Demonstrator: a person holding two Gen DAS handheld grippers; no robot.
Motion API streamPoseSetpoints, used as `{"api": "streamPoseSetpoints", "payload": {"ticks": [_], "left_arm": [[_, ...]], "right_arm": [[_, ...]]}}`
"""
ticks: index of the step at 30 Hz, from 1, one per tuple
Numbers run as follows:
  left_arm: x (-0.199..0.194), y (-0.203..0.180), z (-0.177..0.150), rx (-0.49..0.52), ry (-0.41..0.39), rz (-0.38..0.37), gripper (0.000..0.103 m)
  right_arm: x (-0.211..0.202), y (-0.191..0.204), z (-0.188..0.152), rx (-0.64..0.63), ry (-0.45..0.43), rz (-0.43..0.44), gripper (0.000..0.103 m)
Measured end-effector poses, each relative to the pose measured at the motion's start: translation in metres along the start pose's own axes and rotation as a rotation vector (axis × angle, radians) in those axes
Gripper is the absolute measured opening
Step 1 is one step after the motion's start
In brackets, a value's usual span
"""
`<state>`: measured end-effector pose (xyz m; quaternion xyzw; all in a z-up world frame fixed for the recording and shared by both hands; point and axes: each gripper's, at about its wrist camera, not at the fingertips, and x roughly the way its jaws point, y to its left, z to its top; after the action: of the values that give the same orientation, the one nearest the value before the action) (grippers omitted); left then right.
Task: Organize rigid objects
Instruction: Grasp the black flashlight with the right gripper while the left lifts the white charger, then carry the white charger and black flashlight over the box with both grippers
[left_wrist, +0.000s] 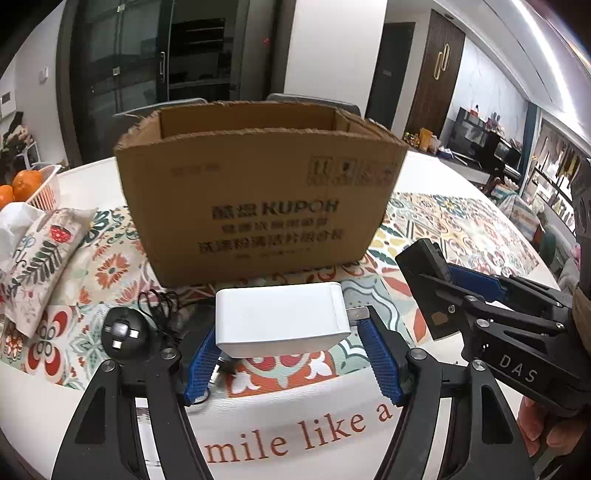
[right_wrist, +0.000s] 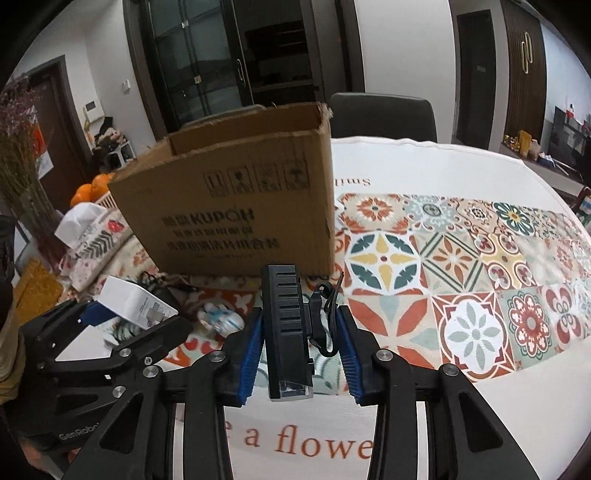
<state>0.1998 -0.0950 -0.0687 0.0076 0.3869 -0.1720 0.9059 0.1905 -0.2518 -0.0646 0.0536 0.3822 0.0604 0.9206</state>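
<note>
An open cardboard box (left_wrist: 258, 206) stands on the patterned tablecloth straight ahead, its top flaps up. My left gripper (left_wrist: 288, 332) is shut on a white rectangular charger block (left_wrist: 280, 317), which hangs a little above the cloth in front of the box. My right gripper (right_wrist: 300, 317) is shut on a black ribbed device (right_wrist: 286, 325) with a black strap (right_wrist: 321, 314) at its side, also clear of the cloth. In the right wrist view the box (right_wrist: 236, 221) sits ahead and to the left. Each gripper shows in the other's view: right gripper (left_wrist: 443, 280), left gripper (right_wrist: 110, 310).
A black round plug (left_wrist: 123, 332) with a tangled cable lies left of the white block. A small white-and-blue toy (right_wrist: 221, 319) lies between the grippers. A basket of oranges (left_wrist: 40, 188) and a fabric tissue pouch (left_wrist: 37, 251) sit far left. A chair (right_wrist: 380, 114) stands behind the table.
</note>
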Motion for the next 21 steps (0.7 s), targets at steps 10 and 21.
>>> {"api": "streamPoseSetpoints", "payload": {"ticks": [10, 21], "left_arm": [[-0.024, 0.017, 0.023, 0.009, -0.066, 0.034, 0.071], [-0.043, 0.028, 0.053, 0.032, -0.12, 0.049, 0.071]], "right_arm": [[-0.012, 0.021, 0.02, 0.01, -0.05, 0.022, 0.04], [-0.026, 0.036, 0.05, 0.016, -0.121, 0.045, 0.04]]}}
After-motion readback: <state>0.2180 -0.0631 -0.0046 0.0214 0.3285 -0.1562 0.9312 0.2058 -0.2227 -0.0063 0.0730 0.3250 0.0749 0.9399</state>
